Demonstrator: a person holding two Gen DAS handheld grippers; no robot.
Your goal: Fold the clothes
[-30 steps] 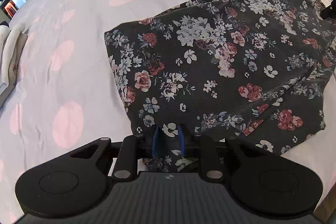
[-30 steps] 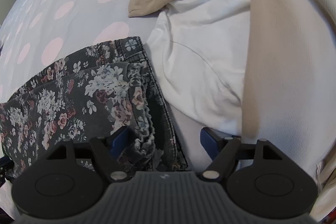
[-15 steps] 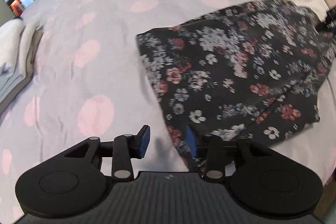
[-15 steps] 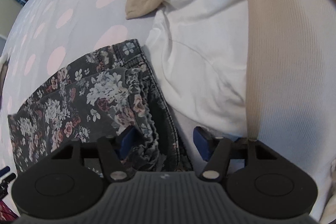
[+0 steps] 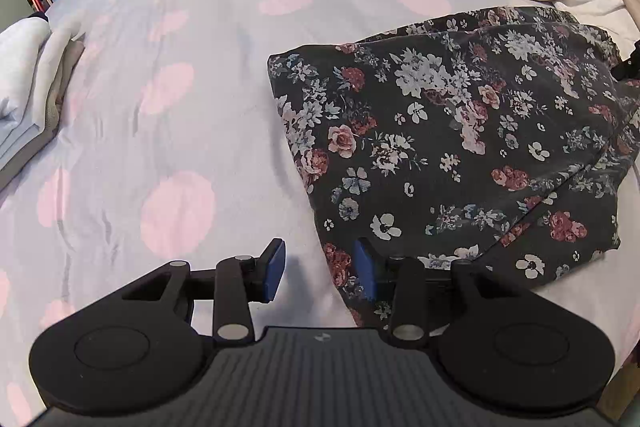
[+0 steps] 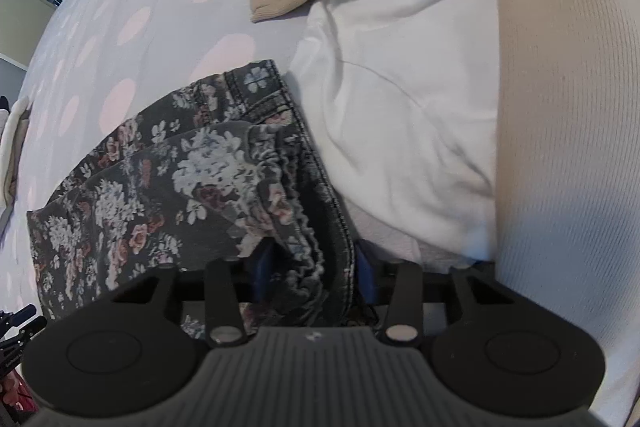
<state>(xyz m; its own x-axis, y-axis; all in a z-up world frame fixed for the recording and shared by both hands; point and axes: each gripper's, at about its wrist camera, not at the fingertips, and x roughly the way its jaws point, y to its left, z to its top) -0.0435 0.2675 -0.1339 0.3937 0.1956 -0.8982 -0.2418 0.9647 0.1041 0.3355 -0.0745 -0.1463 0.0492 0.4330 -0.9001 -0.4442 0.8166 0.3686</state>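
— Where can you pass?
— Your left: bare polka-dot bedspread (image 5: 192, 75).
— And blocked?
— White garment (image 6: 400, 75) and beige knit (image 6: 560, 147) crowd the floral trousers (image 6: 168, 195); folded towels (image 5: 28, 83) far left.

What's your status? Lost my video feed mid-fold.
Left gripper open, off the floral garment. Right gripper has just been closing on its bunched waistband. White garment lies against that edge.

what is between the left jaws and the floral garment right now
Nothing visible. The left gripper stands open at the floral garment, whose near corner already lies in the gap beside one pad, over bare bedsheet. The folded pile sits well off to the side.
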